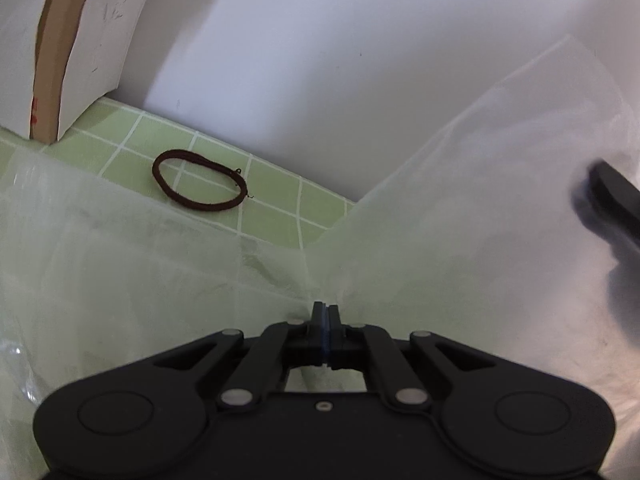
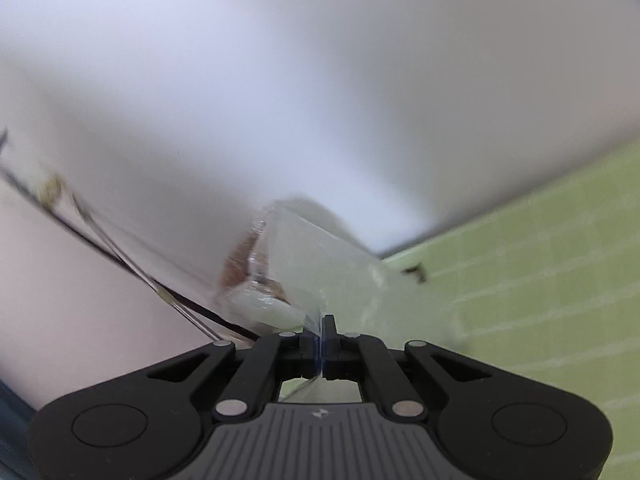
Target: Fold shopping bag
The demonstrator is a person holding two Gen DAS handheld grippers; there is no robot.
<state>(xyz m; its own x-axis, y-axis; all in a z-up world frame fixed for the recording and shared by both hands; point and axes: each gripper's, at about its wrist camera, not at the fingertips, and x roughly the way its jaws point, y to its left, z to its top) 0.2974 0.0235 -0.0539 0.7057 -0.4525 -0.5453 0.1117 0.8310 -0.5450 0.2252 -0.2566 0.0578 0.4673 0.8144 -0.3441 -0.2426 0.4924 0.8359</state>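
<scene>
The bag (image 1: 120, 272) was a thin, see-through plastic one, and nothing could be seen inside it. In the left wrist view it lay spread over the lower left and centre of the frame on the green tiled top (image 1: 272, 196), with the tile lines showing through the film, and a raised sheet of it climbed toward the upper right. A white box (image 1: 100, 40) with a brown strip down its open side stood in the upper left against the white wall (image 1: 320, 60); its contents could not be made out. A dark hair band (image 1: 199, 180) lay flat on the bare tiles just beyond the bag's far edge, left of centre.

The left gripper (image 1: 325, 309) sat low at the bottom centre, its fingers pressed together on a gathered fold of the bag where the creases met. At the right edge of that view a blurred black shape (image 1: 612, 204) showed through the film; what it was could not be told.

In the right wrist view, which was blurred, the right gripper (image 2: 320, 322) pointed up toward the wall, tilted, with the tiled top in the lower right. Its fingers were closed on a pinch of the bag, and the film fanned up from the tips toward the centre of the frame.
</scene>
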